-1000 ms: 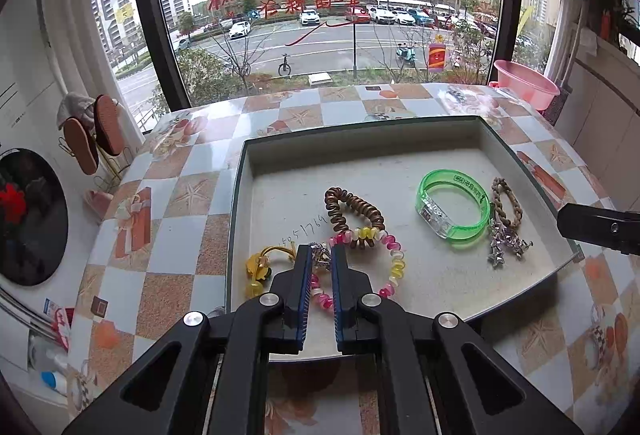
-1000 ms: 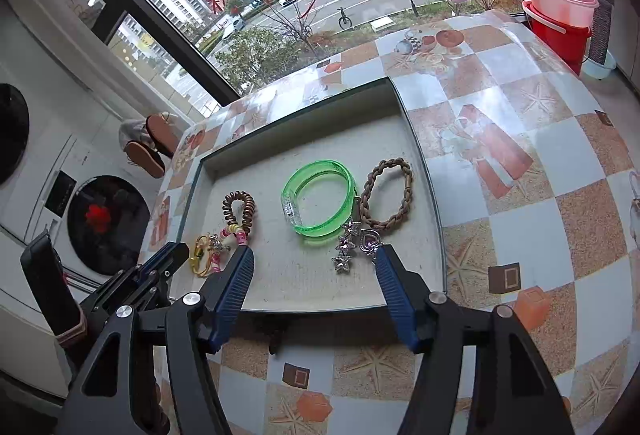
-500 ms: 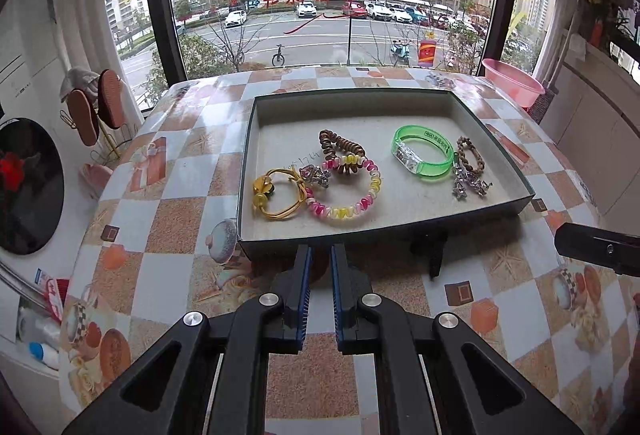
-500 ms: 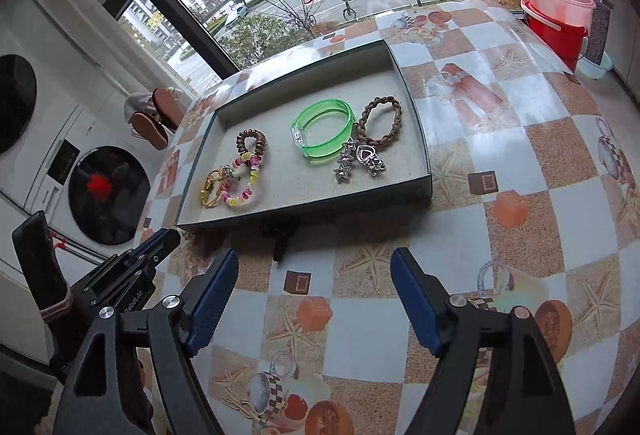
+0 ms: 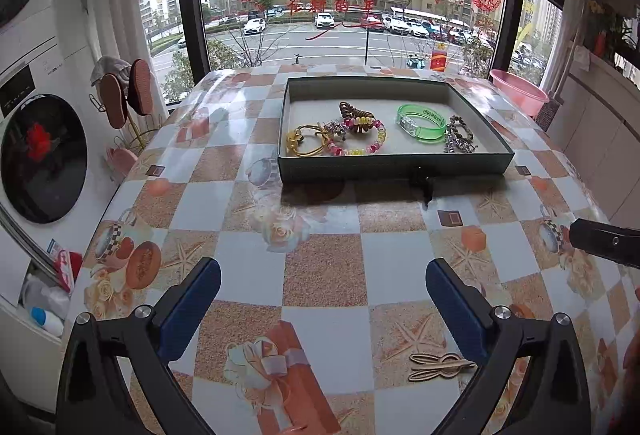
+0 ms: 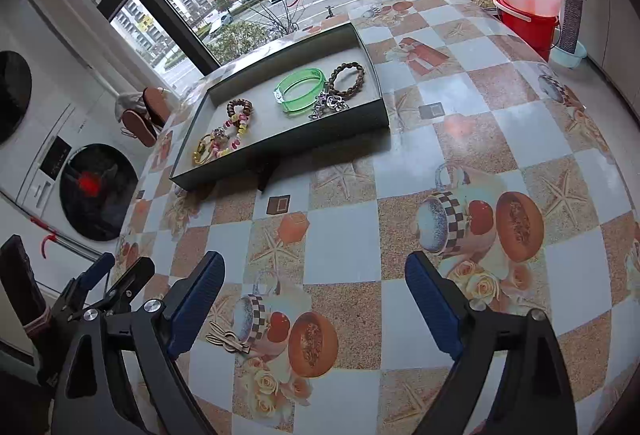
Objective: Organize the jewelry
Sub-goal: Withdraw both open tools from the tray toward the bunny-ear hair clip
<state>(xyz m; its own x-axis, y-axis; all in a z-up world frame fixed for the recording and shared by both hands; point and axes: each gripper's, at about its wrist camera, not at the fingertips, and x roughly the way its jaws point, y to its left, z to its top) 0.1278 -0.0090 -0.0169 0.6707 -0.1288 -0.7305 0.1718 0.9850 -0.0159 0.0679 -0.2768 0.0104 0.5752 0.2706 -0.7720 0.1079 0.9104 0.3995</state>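
Note:
A dark green tray stands on the far part of the table. In it lie a gold bangle, a coloured bead bracelet, a brown coil band, a green bangle and a brown braided bracelet with silver charms. A wooden rabbit-shaped clip lies on the table near me. My left gripper is open and empty, far back from the tray. My right gripper is open and empty.
The table wears a checked patterned cloth. A pink basin and a red bucket stand beyond the table's right edge. Washing machines and a slipper rack are to the left.
Both grippers have pulled far back from the tray. My left gripper, shut over the bead bracelet a second ago, has opened wide. The jewelry stays in the tray.

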